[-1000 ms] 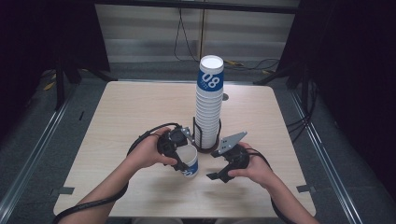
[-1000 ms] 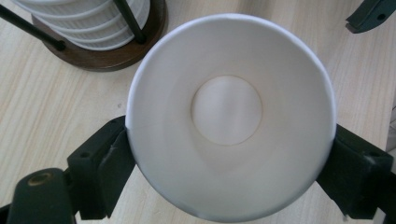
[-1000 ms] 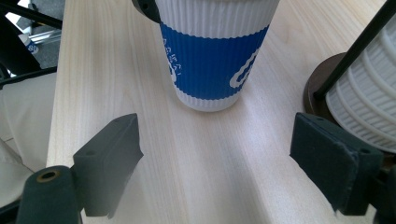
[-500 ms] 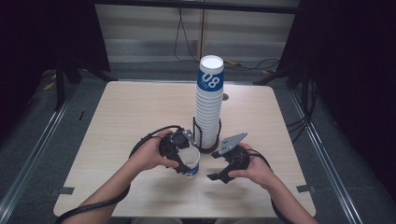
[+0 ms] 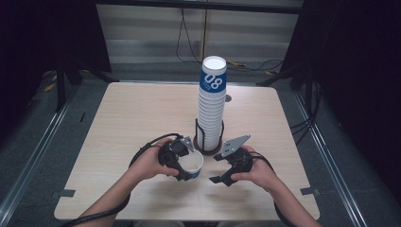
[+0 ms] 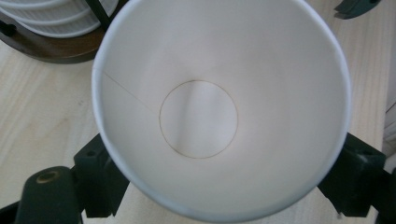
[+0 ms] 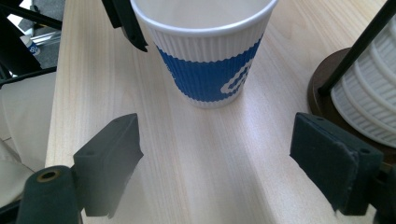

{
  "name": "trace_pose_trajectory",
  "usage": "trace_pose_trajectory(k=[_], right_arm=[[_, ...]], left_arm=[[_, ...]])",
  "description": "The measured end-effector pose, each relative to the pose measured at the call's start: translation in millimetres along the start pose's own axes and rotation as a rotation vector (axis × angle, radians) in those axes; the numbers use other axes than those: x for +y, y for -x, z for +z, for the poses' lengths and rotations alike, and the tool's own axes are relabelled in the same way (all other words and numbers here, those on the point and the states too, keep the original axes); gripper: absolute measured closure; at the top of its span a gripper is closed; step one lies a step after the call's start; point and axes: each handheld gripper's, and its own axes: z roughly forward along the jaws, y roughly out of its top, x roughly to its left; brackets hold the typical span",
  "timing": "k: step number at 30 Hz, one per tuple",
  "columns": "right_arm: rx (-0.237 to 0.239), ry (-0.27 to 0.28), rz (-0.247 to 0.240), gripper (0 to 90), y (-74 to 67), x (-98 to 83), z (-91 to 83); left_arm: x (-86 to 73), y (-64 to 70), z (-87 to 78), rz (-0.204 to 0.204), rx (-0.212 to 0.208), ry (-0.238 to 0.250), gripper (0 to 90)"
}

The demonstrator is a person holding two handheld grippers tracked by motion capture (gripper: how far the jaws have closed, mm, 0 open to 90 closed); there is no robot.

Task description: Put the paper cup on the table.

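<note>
The paper cup (image 5: 191,164) stands upright on the worktop (image 5: 132,118), near the person's edge and just in front of the wooden base of the holder (image 5: 208,142) that carries the tall cup stack (image 5: 211,101). Compared with a second ago the cup sits in much the same spot, but the left claw (image 5: 182,158) has just been closing around it: in the left gripper view its two black jaws flank the cup's wall low on either side and appear to press on it, with the empty white inside (image 6: 198,119) open to the camera. My reading is that the cup has been drawn off the stack and is being gripped for a move or a hand-over. The right claw (image 5: 227,170) waits just beside it, towards the person's right, unchanged in place; in the right gripper view its jaws stand wide apart with bare worktop between them, and the blue-banded cup (image 7: 208,56) lies ahead, untouched by them.
</note>
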Motion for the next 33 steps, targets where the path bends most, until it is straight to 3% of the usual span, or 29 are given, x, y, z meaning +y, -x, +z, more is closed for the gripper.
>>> trace_pose_trajectory(k=[9,15,33], right_arm=[[-0.001,-0.003,-0.005,15.4,1.1,0.1,-0.8],[-0.008,0.001,0.006,15.4,0.6,-2.3,-2.4],[-0.039,0.009,0.043,15.3,-1.8,-14.1,-9.9]], left_arm=[[-16.4,1.5,-3.7,-0.035,0.007,0.015,16.1],[-27.0,4.0,-11.0,-0.030,0.045,-0.020,16.1],[-57.6,0.8,-22.2,-0.078,0.076,0.029,16.1]])
